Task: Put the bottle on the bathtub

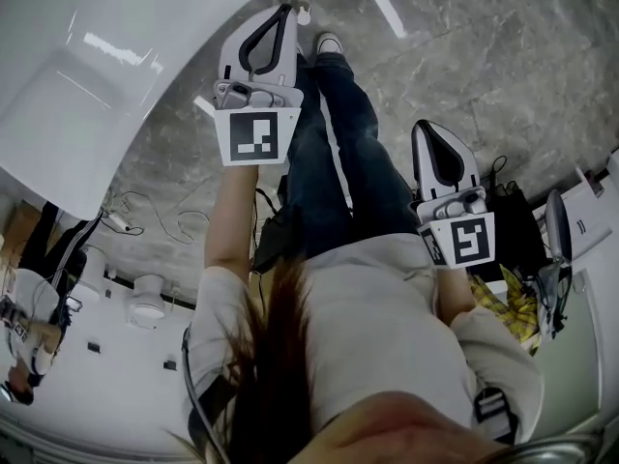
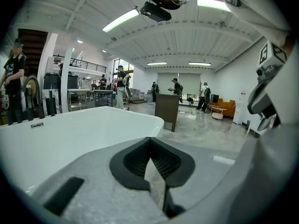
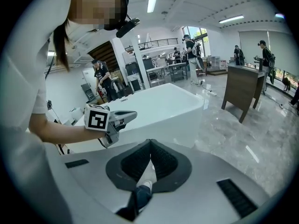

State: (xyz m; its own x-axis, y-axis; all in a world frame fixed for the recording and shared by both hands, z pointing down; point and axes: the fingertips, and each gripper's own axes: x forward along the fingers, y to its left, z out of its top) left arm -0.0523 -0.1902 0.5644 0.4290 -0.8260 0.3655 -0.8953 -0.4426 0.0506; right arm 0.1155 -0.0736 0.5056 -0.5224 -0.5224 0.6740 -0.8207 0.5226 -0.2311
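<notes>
Holds nothing in the left gripper [image 1: 285, 14] or the right gripper [image 1: 426, 129], both with jaws shut tight, stands by the white bathtub [image 1: 87, 85] and shows no bottle anywhere, so cannot tell whether done or not yet begun.

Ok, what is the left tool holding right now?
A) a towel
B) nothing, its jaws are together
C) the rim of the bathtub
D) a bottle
B: in the left gripper view the left tool has its jaws closed tip to tip with nothing between them, and the bathtub lies beyond it, clear of the jaws.
</notes>
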